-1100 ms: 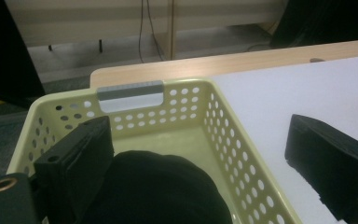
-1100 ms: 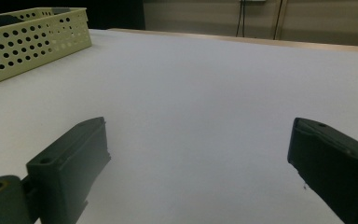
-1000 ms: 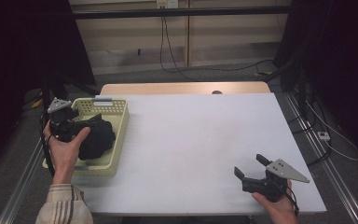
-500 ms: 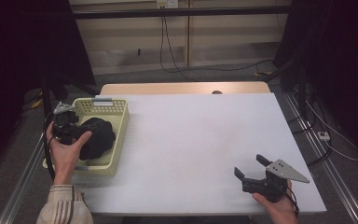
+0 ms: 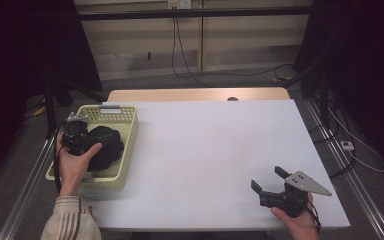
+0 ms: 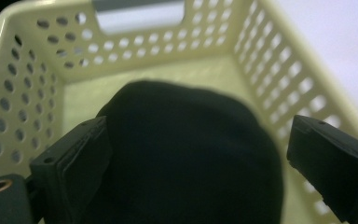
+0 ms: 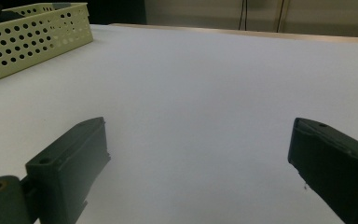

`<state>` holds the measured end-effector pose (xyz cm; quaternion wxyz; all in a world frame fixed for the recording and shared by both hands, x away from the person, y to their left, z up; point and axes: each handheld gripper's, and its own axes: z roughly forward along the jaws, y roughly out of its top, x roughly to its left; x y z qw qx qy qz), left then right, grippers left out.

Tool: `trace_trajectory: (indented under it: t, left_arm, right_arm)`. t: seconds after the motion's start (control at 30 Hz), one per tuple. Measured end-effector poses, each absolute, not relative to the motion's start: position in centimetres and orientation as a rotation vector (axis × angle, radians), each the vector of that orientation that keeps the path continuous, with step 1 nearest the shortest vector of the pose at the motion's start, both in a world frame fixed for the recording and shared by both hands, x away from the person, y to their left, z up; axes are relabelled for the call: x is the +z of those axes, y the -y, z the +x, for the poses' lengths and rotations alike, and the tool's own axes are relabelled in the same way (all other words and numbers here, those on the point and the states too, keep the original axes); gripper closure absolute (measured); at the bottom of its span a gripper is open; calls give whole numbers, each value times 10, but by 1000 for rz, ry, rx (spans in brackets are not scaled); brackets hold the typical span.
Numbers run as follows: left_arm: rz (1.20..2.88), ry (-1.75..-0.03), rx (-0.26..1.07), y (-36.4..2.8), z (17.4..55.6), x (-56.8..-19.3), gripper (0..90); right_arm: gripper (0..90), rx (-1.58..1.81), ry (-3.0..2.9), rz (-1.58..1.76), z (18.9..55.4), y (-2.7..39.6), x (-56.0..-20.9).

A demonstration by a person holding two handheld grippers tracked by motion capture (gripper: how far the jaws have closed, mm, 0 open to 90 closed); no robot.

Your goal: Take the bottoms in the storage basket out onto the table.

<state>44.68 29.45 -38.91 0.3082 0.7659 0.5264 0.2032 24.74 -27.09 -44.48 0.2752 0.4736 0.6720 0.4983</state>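
A pale yellow perforated basket (image 5: 130, 131) stands at the table's left edge with a black, soft-looking bundle (image 5: 106, 148) inside it. A hand holds my left gripper (image 5: 83, 141) low over the basket's left side, against the bundle. In the left gripper view the bundle (image 6: 186, 154) lies between the two widely spread jaws of that gripper (image 6: 198, 140); the right jaw stands off it, and the basket wall (image 6: 28, 93) rises behind. My right gripper (image 5: 267, 178) rests near the front right of the table, open, with only bare white tabletop between its jaws (image 7: 198, 135).
The white table top (image 5: 215, 145) stretches between the two hands, with a wooden strip (image 5: 195, 94) along its far edge. Metal rails run down both sides of the table. Cables lie on the floor behind. The basket's side (image 7: 32, 35) is far left in the right gripper view.
The left hand has sunk with its gripper into the basket, closer onto the black bundle. The right gripper has stayed where it was.
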Motion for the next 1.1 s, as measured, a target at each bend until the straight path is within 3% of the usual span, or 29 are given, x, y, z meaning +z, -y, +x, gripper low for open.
trace_trajectory:
  t: [0.53,1.1]
  left_arm:
    - [2075,-1517,415,-296,457,-402,0]
    - [2241,-1583,343,-285,467,-422,6]
  right_arm:
    - [48,1331,-1829,1271,248,269,-446]
    - [48,1329,-1831,1270,248,269,-446]
